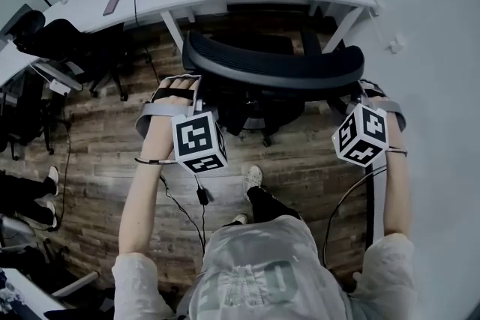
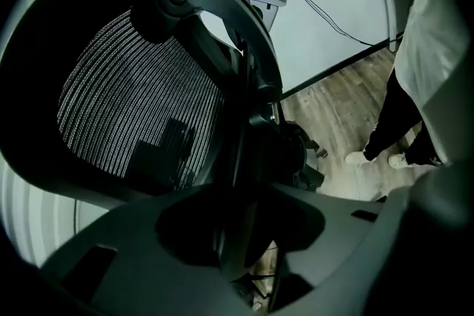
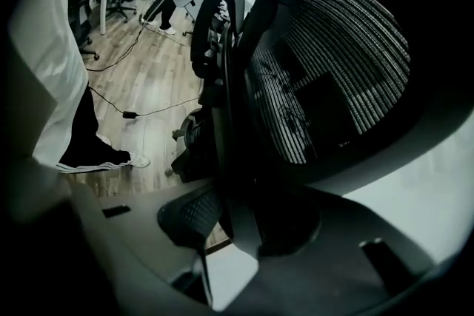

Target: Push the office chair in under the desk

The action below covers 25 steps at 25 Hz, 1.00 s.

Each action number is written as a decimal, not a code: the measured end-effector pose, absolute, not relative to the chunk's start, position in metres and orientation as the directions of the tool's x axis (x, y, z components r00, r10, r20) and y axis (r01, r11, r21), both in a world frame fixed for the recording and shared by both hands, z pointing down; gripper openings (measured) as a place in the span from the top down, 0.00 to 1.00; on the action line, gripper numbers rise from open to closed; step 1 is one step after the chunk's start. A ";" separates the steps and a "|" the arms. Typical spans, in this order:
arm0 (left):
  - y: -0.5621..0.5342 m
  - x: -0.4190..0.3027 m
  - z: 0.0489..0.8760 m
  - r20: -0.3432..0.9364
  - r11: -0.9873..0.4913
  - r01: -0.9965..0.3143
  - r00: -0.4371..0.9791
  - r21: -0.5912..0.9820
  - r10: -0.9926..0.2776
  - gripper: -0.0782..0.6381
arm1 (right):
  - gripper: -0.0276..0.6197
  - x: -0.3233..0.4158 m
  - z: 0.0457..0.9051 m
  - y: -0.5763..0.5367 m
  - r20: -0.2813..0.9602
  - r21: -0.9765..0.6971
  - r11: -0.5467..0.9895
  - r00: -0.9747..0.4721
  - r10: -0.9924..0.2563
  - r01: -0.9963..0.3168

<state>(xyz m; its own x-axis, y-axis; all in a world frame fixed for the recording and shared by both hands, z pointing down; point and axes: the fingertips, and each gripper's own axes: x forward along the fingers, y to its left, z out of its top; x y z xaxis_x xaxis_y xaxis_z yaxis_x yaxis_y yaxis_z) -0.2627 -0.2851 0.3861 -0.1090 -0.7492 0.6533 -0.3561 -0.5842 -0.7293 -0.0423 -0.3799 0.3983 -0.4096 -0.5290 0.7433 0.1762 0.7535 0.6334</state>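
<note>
Jaws of left gripper and right gripper clamp wide on the back of the office chair; shove unevenly and it could swivel into a counter leg.

Arms outstretched, left tool, right tool both clamping chair back
</note>
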 end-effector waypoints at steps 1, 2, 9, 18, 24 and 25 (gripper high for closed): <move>-0.293 -0.266 0.387 0.655 -0.583 -0.361 -0.115 -0.728 -0.747 0.66 | 0.75 -0.046 0.399 -0.389 0.746 0.630 0.755 -0.411 -0.524 0.182; -0.301 -0.270 0.389 0.658 -0.583 -0.365 -0.120 -0.726 -0.743 0.66 | 0.75 -0.050 0.401 -0.397 0.750 0.626 0.757 -0.411 -0.518 0.188; -0.357 -0.297 0.388 0.659 -0.575 -0.370 -0.156 -0.730 -0.736 0.66 | 0.75 -0.077 0.400 -0.452 0.739 0.633 0.750 -0.440 -0.511 0.191; -0.426 -0.328 0.389 0.657 -0.559 -0.384 -0.197 -0.735 -0.728 0.66 | 0.75 -0.107 0.400 -0.519 0.739 0.632 0.749 -0.446 -0.505 0.200; -0.468 -0.350 0.391 0.659 -0.563 -0.378 -0.201 -0.735 -0.725 0.66 | 0.75 -0.127 0.402 -0.557 0.733 0.635 0.749 -0.454 -0.507 0.189; -0.475 -0.354 0.392 0.660 -0.564 -0.378 -0.199 -0.734 -0.725 0.66 | 0.75 -0.130 0.402 -0.562 0.734 0.633 0.750 -0.454 -0.504 0.191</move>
<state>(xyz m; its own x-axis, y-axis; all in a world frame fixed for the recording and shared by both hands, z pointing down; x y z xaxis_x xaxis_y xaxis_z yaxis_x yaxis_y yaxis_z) -0.3540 -0.4750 0.3917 -0.1992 -0.7248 0.6595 -0.3777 -0.5643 -0.7342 -0.1302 -0.5625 0.4024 -0.4542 -0.5042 0.7345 0.1914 0.7500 0.6332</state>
